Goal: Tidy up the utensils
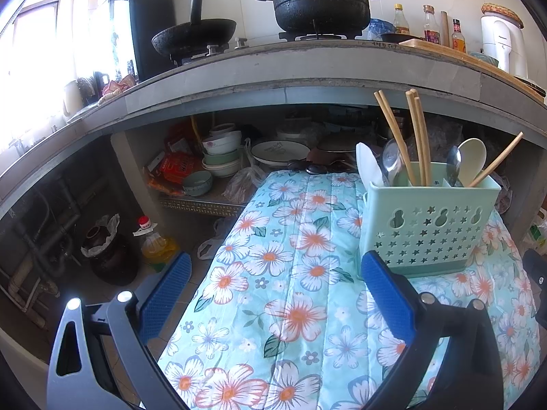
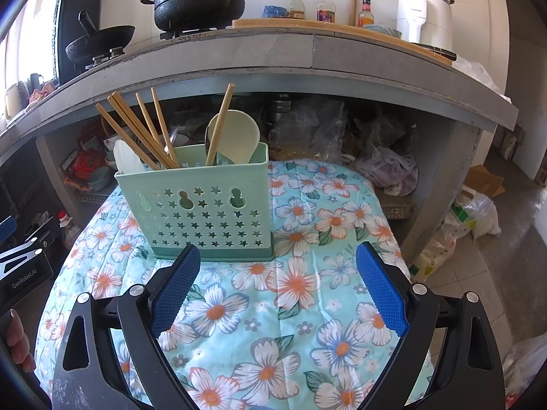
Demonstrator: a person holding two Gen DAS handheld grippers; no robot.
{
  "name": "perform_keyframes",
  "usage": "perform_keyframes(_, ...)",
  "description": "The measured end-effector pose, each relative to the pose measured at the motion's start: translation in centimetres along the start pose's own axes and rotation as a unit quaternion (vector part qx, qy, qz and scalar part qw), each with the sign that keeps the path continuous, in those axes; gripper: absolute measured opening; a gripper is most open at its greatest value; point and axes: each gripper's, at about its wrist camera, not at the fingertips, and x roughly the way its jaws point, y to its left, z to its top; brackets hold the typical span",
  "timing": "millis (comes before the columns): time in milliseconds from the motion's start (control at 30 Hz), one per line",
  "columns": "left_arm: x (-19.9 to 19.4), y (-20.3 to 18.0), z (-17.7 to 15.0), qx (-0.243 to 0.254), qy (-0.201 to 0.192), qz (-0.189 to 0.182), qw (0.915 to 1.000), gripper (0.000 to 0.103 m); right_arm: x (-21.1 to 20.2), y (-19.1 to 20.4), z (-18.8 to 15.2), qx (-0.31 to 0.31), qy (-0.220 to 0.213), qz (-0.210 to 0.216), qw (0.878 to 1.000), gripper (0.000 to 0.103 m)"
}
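A mint-green utensil caddy [image 1: 430,225] [image 2: 201,205] with star cut-outs stands on a floral cloth [image 1: 290,273] [image 2: 290,273]. Upright in it are wooden chopsticks [image 1: 417,140] [image 2: 136,126], a metal spoon [image 1: 393,164], and pale plastic spoons [image 1: 473,157] [image 2: 239,136]. My left gripper [image 1: 275,273] is open and holds nothing; the caddy stands just past its right fingertip. My right gripper [image 2: 277,263] is open too, and its left fingertip is close in front of the caddy's base.
A concrete counter [image 1: 273,65] [image 2: 307,54] overhangs the far side, with a wok [image 1: 195,34], a black pot [image 1: 321,3], bottles and a white appliance [image 2: 424,10]. Bowls and plates [image 1: 222,157] sit under it. An oil bottle [image 1: 154,242] and bags [image 2: 454,232] are on the floor. A hand [image 2: 18,338] shows at left.
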Motion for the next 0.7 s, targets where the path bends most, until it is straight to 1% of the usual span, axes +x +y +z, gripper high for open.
perform_keyframes(700,0.03,0.15,-0.13,0.001,0.001,0.0,1.0,0.098,-0.08,0.02,0.14,-0.001,0.002,0.002,1.0,0.088)
